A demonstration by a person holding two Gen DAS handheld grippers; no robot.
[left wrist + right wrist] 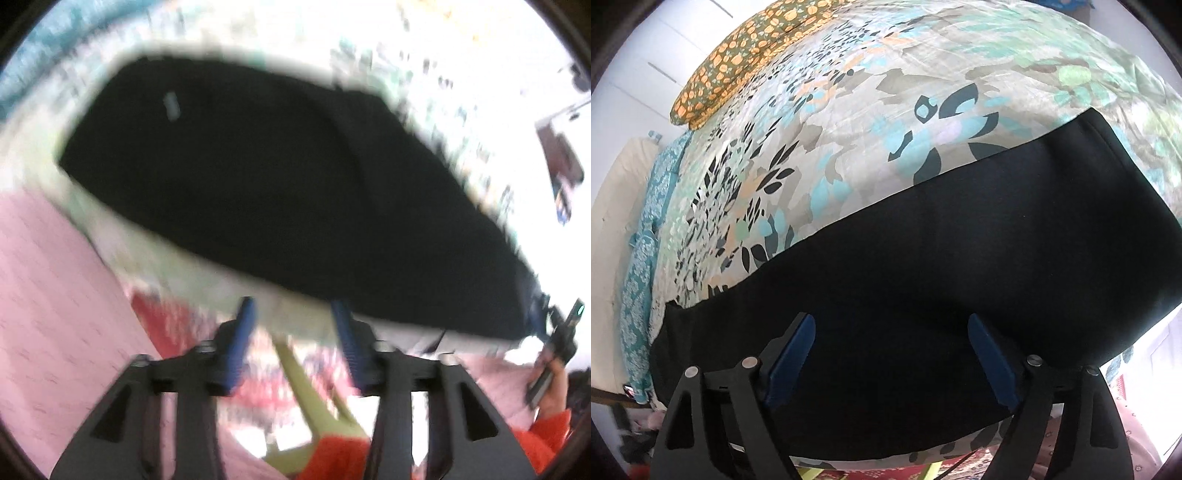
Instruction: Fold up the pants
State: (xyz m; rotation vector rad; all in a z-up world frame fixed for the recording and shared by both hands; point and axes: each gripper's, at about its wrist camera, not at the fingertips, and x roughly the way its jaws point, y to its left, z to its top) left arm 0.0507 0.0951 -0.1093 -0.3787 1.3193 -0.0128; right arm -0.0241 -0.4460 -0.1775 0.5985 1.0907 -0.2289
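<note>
Right wrist view: the right gripper (pixel 890 325) has its blue-padded fingers (pixel 796 350) spread wide apart, with nothing clamped between them. Both fingers hang over the black fabric pants (pixel 923 258), which lie flat in a long folded band running from near left to far right across the floral-patterned bedspread (pixel 849 122). Whether the pads touch the cloth cannot be told. An orange-and-green patterned pillow (pixel 746 55) lies at the far left of the bed, and a teal-and-white patterned cloth (pixel 642 266) runs along the bed's left edge.

Left wrist view, heavily blurred: the left gripper (pixel 293 306) also stands with its blue fingers (pixel 242 332) parted and empty, just short of the near edge of the pants (pixel 258 184). The right finger's tip meets the dark edge in the picture; contact cannot be confirmed. A small grey label (pixel 171 105) shows on the far left part of the garment. Pink fabric (pixel 48 295) fills the near left. At the right edge a hand (pixel 552 384) holds the other gripper at the pants' corner, above an orange sleeve (pixel 546 432).
</note>
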